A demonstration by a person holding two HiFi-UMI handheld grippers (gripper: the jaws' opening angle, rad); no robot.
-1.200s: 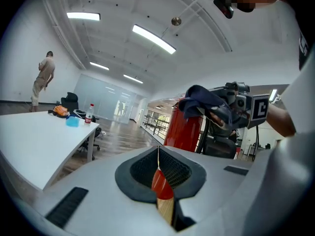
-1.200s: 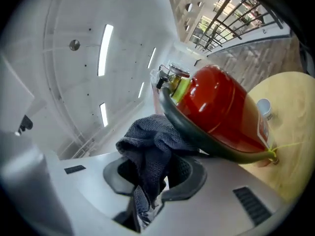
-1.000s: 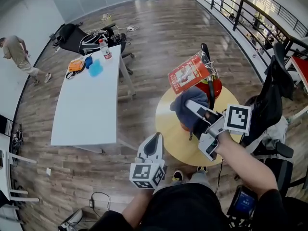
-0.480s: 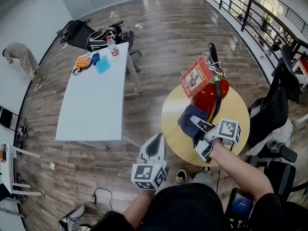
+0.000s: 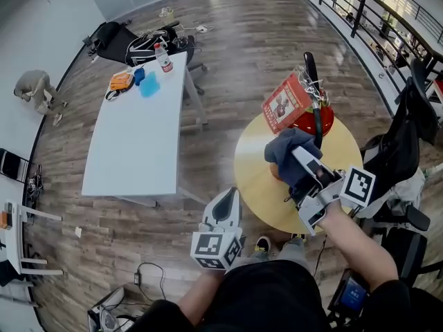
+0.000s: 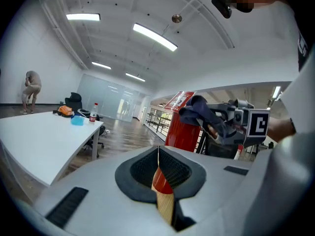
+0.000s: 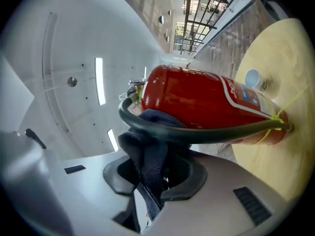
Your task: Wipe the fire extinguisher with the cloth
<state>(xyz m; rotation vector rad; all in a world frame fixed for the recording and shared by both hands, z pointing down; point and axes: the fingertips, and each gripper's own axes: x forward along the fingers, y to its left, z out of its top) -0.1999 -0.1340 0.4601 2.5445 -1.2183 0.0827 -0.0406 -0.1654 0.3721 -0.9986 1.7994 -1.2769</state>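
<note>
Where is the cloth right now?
In the head view, right of centre, the cloth is clamped in the right gripper, against the extinguisher on the round table, just below its tag.

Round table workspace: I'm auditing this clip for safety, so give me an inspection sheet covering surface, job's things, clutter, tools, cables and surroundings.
Surface: round yellow wooden table, standing on the wood floor.
Job's things: red metal fire extinguisher stands on the round table, with a red tag card attached; dark blue cloth bunched against it by its black hose.
Clutter: small white round object beside the extinguisher; plastic bottle, orange item and blue item on the long white table.
Tools: right tool shut on the cloth; left tool shut, empty, held off the round table.
Cables: loose black cable on the floor.
Surroundings: black office chair, railing, a person bent over far off.
</note>
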